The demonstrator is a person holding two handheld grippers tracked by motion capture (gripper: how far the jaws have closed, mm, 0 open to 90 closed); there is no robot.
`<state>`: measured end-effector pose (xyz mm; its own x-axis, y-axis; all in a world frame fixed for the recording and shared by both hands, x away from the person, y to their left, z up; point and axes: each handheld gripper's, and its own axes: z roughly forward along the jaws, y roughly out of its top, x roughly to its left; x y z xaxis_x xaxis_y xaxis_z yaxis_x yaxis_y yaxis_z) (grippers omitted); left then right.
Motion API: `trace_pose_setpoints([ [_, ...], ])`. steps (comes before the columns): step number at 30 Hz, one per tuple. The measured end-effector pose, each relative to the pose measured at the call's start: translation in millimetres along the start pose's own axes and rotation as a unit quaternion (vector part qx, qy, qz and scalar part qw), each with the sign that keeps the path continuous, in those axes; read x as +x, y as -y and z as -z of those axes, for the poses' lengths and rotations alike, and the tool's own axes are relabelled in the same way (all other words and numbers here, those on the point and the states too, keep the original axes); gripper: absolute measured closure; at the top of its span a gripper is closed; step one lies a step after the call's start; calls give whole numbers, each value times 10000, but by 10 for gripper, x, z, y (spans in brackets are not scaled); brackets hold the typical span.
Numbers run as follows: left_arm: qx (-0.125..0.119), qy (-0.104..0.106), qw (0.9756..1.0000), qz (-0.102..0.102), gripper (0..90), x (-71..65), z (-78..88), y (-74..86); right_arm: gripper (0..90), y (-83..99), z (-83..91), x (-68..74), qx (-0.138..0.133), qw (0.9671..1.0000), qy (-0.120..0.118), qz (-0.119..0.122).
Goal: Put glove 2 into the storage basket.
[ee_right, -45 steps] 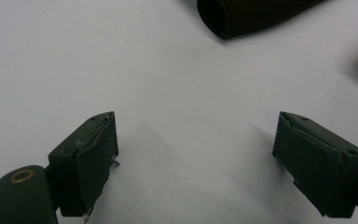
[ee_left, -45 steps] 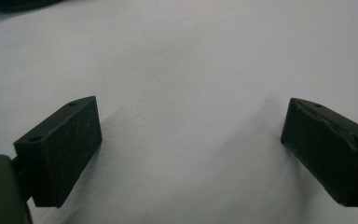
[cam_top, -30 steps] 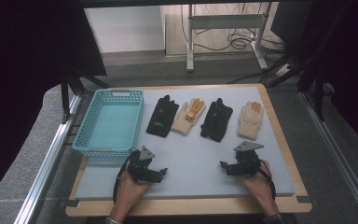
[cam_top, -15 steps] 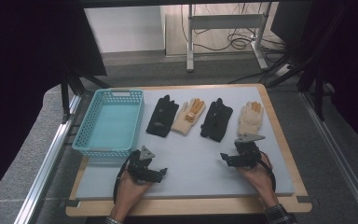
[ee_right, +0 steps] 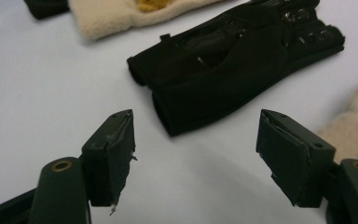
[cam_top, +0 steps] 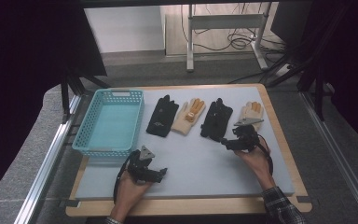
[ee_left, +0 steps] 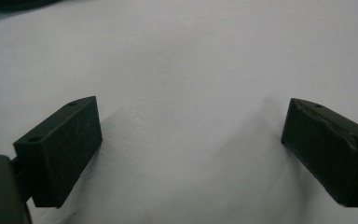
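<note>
right tool (ee_right: 196,156), jaws apart and just narrowing on nothing, faces the black glove (ee_right: 233,56) at 12 o'clock for pickup.

The high view looks forward and down over the whole bench (cam_top: 191,163); the right gripper view rides low, facing a black glove (ee_right: 233,60) nearby — shared with the high view (cam_top: 216,119); the left gripper view sits close above, seemingly, bare bench.
</note>
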<state>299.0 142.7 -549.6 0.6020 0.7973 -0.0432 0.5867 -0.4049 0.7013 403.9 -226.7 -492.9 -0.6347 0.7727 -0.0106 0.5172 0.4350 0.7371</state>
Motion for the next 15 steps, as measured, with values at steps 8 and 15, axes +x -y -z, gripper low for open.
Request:
trace_pose_setpoints([
  [8, -5, -1, 10000, 0, 52, 0, 0, 0, 355, -186, -116, -105, 7, 10000, 15, -39],
  [15, -8, -1, 10000, 1, 52, 0, -1, 1, 431, -290, -251, -210, 42, 9999, 0, -125],
])
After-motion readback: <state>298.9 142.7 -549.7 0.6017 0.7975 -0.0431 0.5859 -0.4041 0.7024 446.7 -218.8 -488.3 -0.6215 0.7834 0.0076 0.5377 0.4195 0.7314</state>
